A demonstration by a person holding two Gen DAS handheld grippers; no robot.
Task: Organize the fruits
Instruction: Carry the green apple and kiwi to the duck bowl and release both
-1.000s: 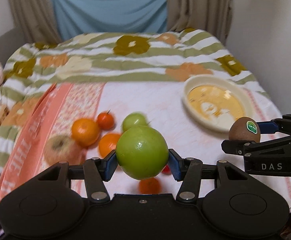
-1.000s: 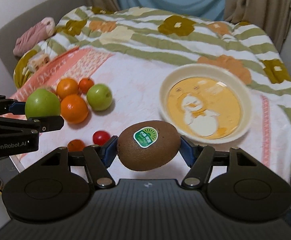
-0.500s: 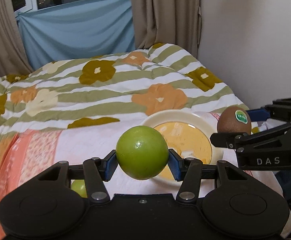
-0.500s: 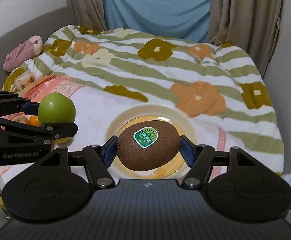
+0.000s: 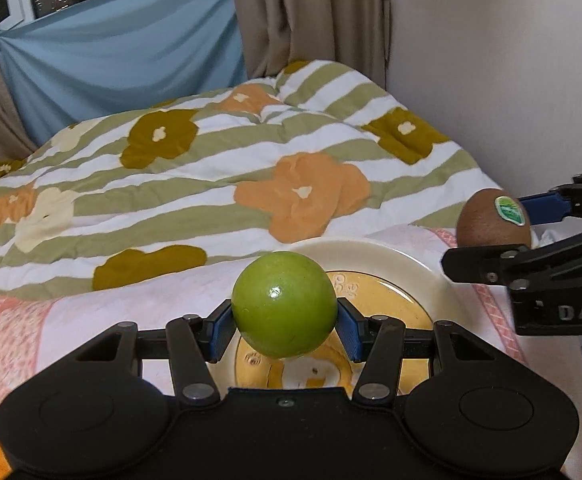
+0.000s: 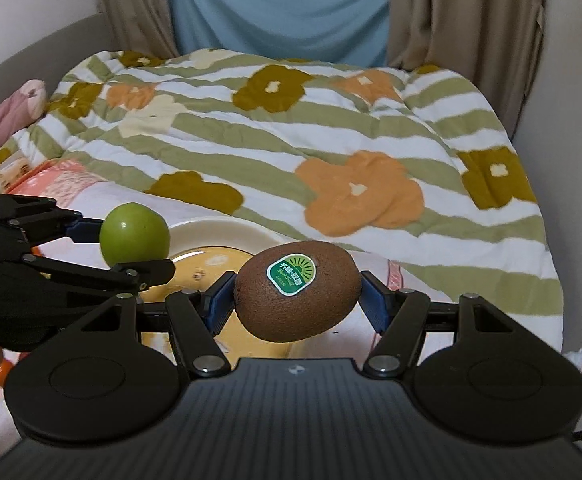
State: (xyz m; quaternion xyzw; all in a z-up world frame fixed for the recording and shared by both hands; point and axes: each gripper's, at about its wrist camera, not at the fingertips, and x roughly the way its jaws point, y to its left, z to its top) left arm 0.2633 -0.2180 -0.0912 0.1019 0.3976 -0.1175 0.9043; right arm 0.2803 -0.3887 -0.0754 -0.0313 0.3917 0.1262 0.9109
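My left gripper is shut on a round green apple, held above the cream plate with a yellow picture in its middle. My right gripper is shut on a brown kiwi with a green sticker. In the left wrist view the kiwi hangs beyond the plate's right rim. From the right wrist camera the green apple and the left gripper sit at the left, over the plate. Only a sliver of orange fruit shows at the lower left.
The plate lies on a pink and white cloth over a striped flowered quilt. A wall stands close on the right, curtains at the back. A pink bundle lies at the quilt's far left.
Both grippers have swung to the right with their fruit. The pile of loose fruit has slid out of view on the left, and the plate now sits under the apple and beside the kiwi.
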